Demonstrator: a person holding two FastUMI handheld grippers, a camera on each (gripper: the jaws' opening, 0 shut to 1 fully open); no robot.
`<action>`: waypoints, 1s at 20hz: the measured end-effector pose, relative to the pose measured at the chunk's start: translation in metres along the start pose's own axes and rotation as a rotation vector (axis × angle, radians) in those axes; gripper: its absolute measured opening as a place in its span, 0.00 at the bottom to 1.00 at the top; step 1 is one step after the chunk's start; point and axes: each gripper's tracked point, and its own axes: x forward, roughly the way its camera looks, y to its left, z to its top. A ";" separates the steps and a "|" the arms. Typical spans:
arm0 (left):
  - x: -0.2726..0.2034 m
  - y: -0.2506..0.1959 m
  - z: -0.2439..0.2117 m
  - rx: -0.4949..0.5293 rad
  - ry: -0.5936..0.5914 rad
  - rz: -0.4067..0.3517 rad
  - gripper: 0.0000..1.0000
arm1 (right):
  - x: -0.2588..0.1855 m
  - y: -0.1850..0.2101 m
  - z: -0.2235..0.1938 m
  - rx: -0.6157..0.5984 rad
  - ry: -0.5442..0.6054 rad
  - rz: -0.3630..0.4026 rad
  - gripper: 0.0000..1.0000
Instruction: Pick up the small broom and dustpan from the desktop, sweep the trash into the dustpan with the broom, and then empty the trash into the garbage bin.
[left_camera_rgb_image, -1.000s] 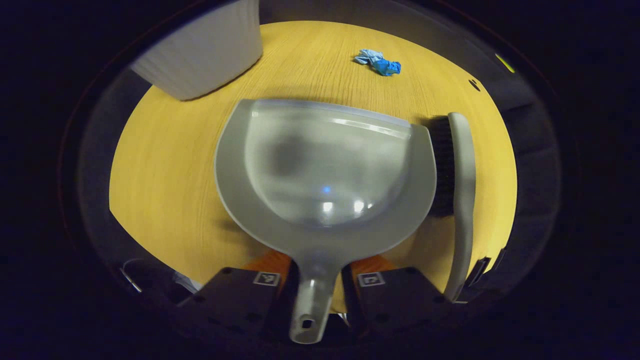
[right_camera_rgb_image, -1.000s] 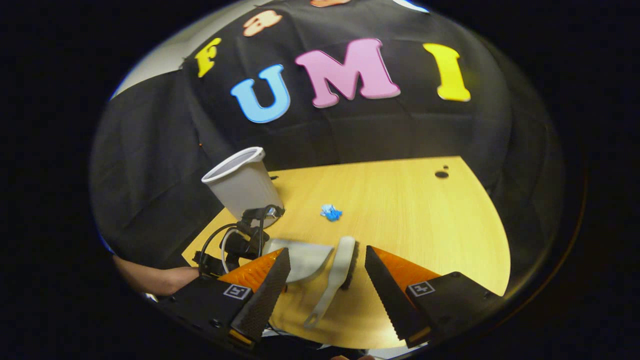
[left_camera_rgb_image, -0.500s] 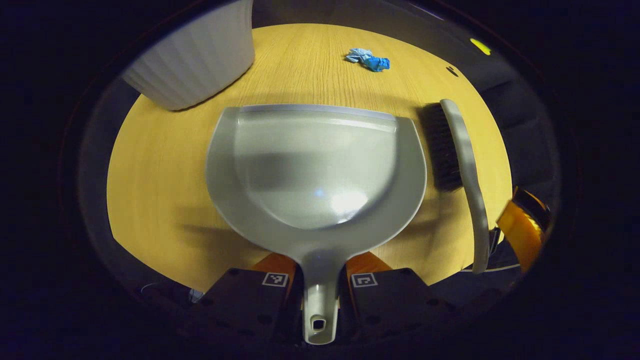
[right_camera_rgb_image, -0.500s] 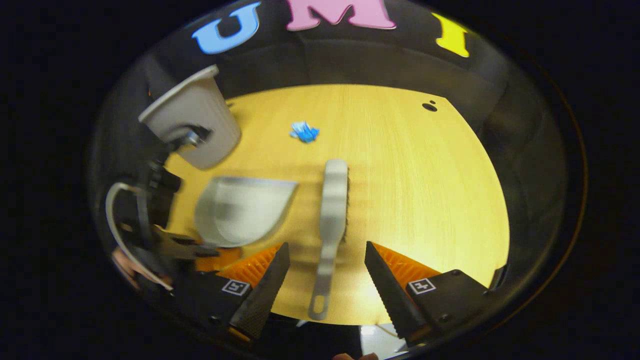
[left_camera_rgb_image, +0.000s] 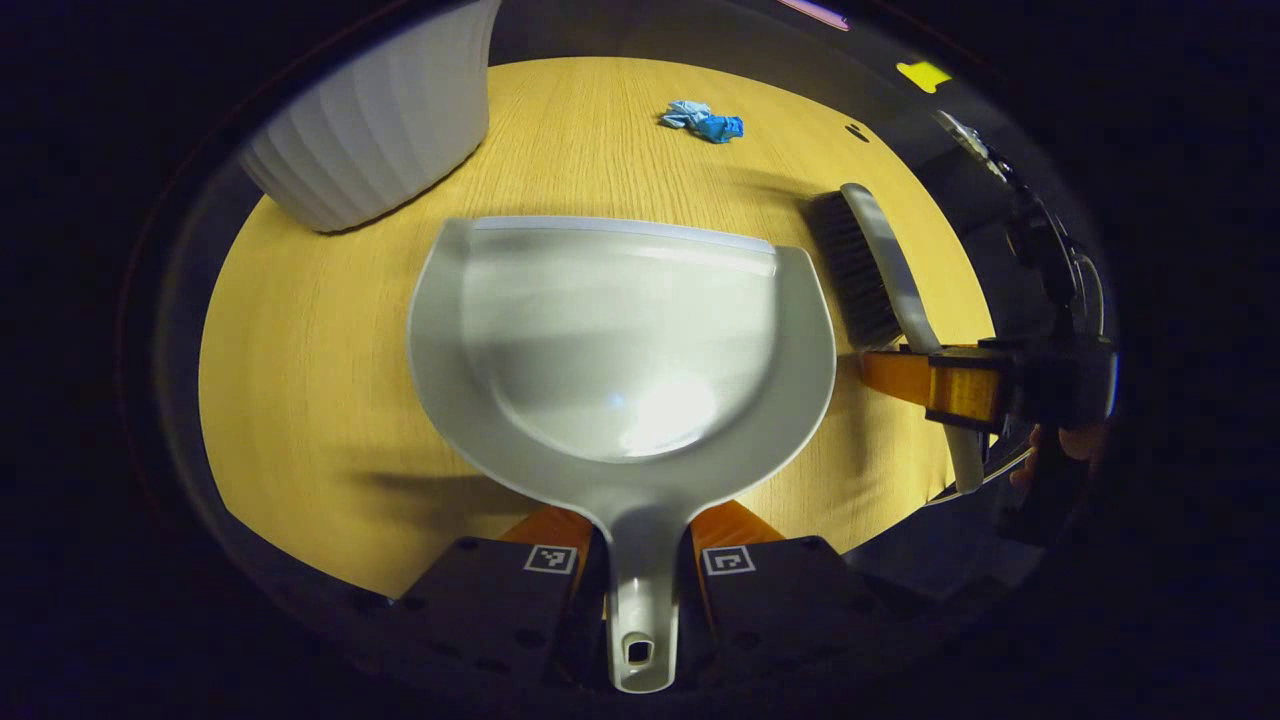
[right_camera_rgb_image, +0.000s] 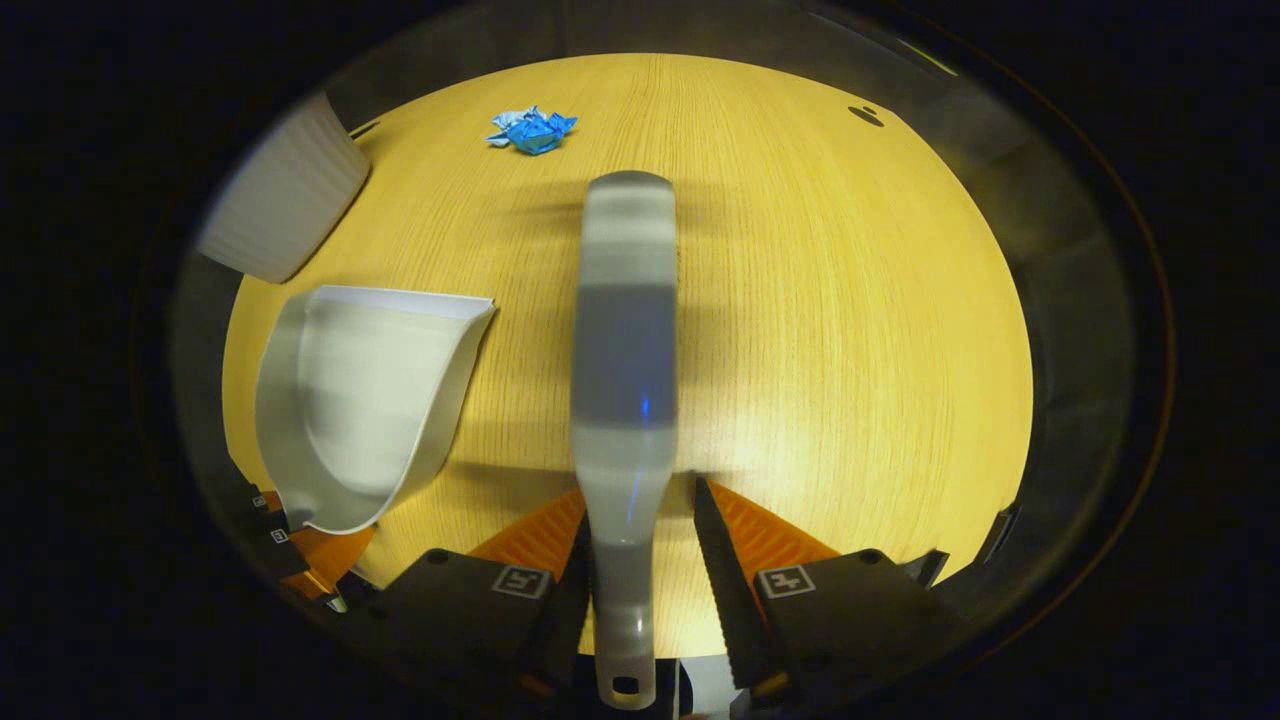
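Observation:
A grey dustpan (left_camera_rgb_image: 620, 330) lies flat on the wooden desktop (left_camera_rgb_image: 300, 340). My left gripper (left_camera_rgb_image: 640, 515) is shut on its handle, and the pan's mouth faces away from me. To the pan's right lies the small broom (left_camera_rgb_image: 880, 260), bristles toward the pan. My right gripper (left_camera_rgb_image: 940, 385) reaches across its handle. In the right gripper view the broom (right_camera_rgb_image: 625, 330) runs straight ahead and its handle sits between the fingers of my right gripper (right_camera_rgb_image: 640, 490). A slim gap shows at the right finger, so that gripper is open. The dustpan (right_camera_rgb_image: 360, 400) is to the left there.
A crumpled blue scrap of trash (left_camera_rgb_image: 705, 120) (right_camera_rgb_image: 530, 130) lies farther back on the desk. A white ribbed garbage bin (left_camera_rgb_image: 370, 130) (right_camera_rgb_image: 285, 205) stands at the back left. A small cable hole (right_camera_rgb_image: 865, 115) sits near the far right edge.
My right gripper has come down over the broom and its fingers have narrowed around the handle. The left gripper stays shut on the dustpan handle, with the pan hardly moved.

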 end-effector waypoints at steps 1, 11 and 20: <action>0.001 0.000 0.001 -0.007 0.005 0.001 0.30 | -0.004 0.002 0.002 0.009 0.014 0.019 0.56; -0.006 0.018 0.009 0.085 0.064 0.015 0.29 | -0.020 -0.041 0.121 -0.299 -0.127 -0.016 0.29; -0.012 0.050 0.069 0.244 0.147 0.086 0.30 | -0.010 -0.026 0.307 -0.715 -0.257 -0.142 0.29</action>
